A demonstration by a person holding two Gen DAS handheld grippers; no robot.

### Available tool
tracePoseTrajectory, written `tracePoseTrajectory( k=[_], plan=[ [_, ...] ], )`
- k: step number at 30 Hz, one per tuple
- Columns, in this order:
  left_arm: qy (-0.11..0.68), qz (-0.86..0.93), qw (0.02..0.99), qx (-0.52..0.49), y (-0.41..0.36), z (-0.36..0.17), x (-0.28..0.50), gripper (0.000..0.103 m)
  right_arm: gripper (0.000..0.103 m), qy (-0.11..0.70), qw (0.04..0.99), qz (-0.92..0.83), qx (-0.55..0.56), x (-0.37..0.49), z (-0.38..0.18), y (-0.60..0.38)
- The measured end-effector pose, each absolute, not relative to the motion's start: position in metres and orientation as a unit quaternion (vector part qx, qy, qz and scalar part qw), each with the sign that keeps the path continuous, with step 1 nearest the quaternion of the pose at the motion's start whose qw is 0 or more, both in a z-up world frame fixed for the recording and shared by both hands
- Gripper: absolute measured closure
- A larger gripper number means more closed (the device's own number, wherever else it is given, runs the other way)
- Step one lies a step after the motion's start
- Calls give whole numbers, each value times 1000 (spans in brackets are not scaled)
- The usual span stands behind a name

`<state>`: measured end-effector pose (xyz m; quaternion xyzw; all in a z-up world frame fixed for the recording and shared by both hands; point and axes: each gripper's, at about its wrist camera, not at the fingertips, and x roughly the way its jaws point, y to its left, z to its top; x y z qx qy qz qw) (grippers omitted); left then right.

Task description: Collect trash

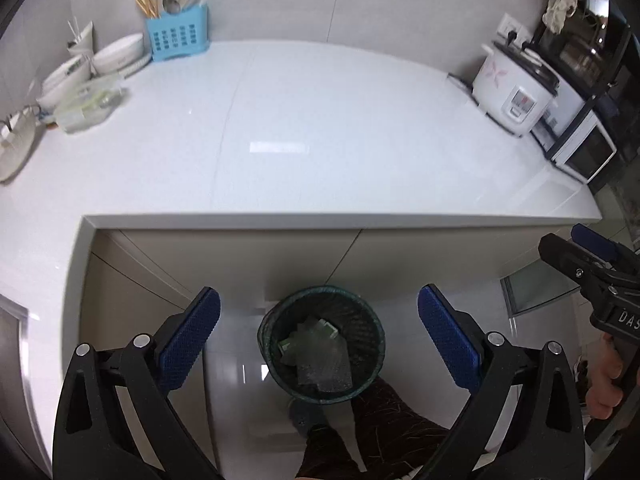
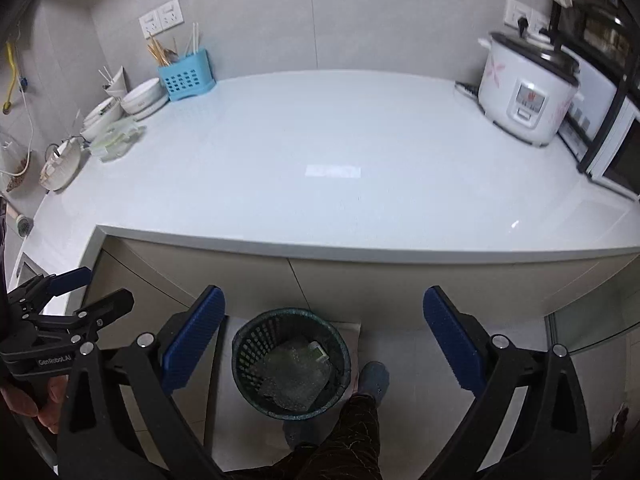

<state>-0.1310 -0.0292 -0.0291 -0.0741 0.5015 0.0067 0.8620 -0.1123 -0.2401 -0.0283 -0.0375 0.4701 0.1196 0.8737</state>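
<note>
A dark mesh waste bin [image 1: 322, 344] stands on the floor in front of the counter, with clear plastic wrappers and a green-and-white packet [image 1: 320, 354] inside. My left gripper [image 1: 319, 334] hangs high above it, open, with nothing between its blue pads. In the right wrist view the same bin [image 2: 291, 362] holds the trash [image 2: 298, 376], and my right gripper [image 2: 324, 338] is open and empty above it. Each gripper shows at the edge of the other's view, the right gripper [image 1: 592, 264] and the left gripper [image 2: 64, 300], each held by a hand.
A white counter [image 1: 320, 132] juts out over beige cabinet doors. On it sit a rice cooker [image 1: 514, 88], a blue utensil holder [image 1: 178, 34], bowls [image 1: 116, 56] and a clear container [image 1: 90, 100]. A microwave [image 1: 580, 152] stands at the right. A person's leg and slipper [image 2: 372, 380] are beside the bin.
</note>
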Motion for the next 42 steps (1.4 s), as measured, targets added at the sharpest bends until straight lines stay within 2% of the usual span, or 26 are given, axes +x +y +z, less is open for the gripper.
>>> tracePoseTrajectory(
  k=[7,12,42],
  plan=[
    [483,15,871,-85,-28,36,-143,6,8,463,876,135,-20,-127,31,-231],
    [478,4,875,-70,-35,57,-150,6,8,467,874,129,-19,-132,39,-228],
    [488,5,871,-61,-37,51,-145,6,8,477,871,115,-23,-126,27,-230]
  ],
)
